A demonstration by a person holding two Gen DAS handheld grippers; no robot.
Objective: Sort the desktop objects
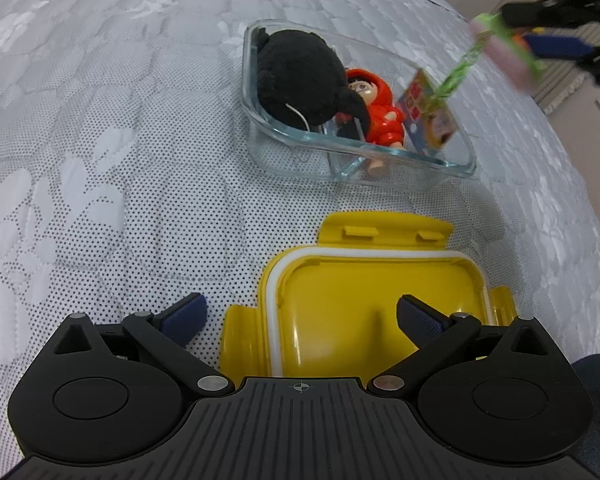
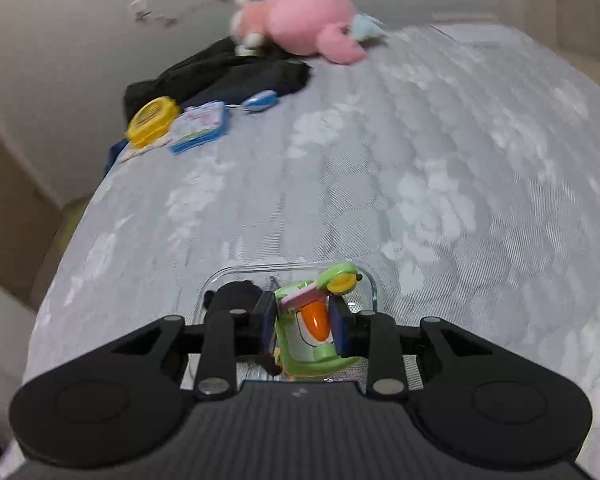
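A clear glass container (image 1: 456,160) sits on the grey quilted bed and holds a black plush toy (image 1: 300,76) and a red-hooded figurine (image 1: 380,116). My right gripper (image 2: 302,322) is shut on a green and pink toy (image 2: 312,320) and holds it above the container (image 2: 374,288). In the left wrist view the toy (image 1: 504,48) hangs at the upper right, with a green cord and a colourful tag (image 1: 428,112) dangling into the container. My left gripper (image 1: 300,316) is open and empty over the yellow lid (image 1: 376,296), which lies upside down in front of the container.
At the bed's far end lie a pink plush (image 2: 304,24), black clothing (image 2: 220,76), a yellow round case (image 2: 152,120), a blue-edged pouch (image 2: 200,126) and a small blue object (image 2: 260,101). The bed's left edge drops to the floor.
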